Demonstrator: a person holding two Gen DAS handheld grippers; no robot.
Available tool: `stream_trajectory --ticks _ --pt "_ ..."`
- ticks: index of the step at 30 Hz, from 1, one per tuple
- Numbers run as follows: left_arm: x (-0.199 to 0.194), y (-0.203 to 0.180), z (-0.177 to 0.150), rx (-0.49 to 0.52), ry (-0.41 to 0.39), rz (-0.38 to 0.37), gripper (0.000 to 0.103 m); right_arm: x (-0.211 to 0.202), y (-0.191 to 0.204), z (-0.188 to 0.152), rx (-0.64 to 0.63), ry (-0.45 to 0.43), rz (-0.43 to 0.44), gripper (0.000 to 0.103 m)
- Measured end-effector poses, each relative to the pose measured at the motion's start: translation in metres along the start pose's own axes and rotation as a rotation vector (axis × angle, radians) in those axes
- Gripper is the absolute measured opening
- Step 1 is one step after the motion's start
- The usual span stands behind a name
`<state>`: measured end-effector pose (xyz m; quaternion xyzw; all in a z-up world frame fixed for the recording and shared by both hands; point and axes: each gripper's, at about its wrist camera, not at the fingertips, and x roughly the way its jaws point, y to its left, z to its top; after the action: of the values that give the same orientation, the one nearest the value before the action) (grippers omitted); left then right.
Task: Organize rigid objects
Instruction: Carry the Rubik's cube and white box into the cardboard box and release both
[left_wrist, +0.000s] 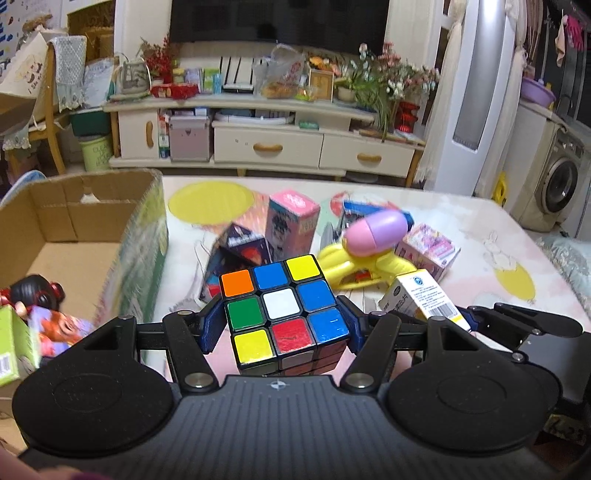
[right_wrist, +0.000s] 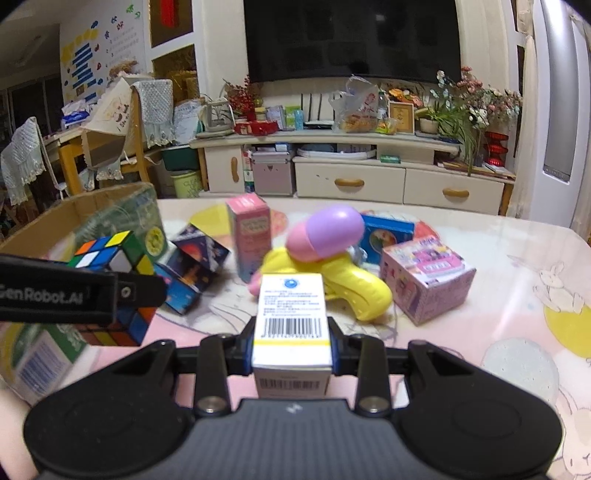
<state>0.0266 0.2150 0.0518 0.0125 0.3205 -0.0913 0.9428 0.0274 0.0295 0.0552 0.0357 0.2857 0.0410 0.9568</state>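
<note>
**Two claws, two hard things, one box to fill**

Left wrist view: the left claw (left_wrist: 282, 328) holds a puzzle cube (left_wrist: 282, 310) by two flat sides, with a blue pad pressed on each. The cube sits up off the tabletop (left_wrist: 498, 236). It is hard and will not squash. Its shiny stickers look a bit slippery, so flat sides are the best place to squeeze, not the corners. It looks light enough to carry in one claw. To the left is an open cardboard box (left_wrist: 140, 229) with a small doll (left_wrist: 37, 291) and a green carton (left_wrist: 14, 347) already in it. That box is probably where the cube should go. Behind the cube lie a dark blue box (left_wrist: 243, 247), a tall pink box (left_wrist: 291, 218), a yellow toy (left_wrist: 354, 262) with a pink and purple egg (left_wrist: 375, 232) on it, and a little pink carton (left_wrist: 432, 247).

Right wrist view: the right claw (right_wrist: 293, 350) is squeezed narrow on a small white box (right_wrist: 291, 314) with a barcode, held by its two long sides. The box is lifted, above the tabletop. It is thin card, so it is light and could dent if pinched too hard. The sides near the middle are a good spot. The puzzle cube shows at the left, beside the cardboard box
</note>
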Motion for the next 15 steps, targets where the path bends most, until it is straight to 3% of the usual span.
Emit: stream_trajectory --ticks 15 --pt "-0.035 0.056 0.032 -0.145 -0.127 0.044 0.078 -0.006 0.062 0.055 -0.003 -0.06 0.164 0.033"
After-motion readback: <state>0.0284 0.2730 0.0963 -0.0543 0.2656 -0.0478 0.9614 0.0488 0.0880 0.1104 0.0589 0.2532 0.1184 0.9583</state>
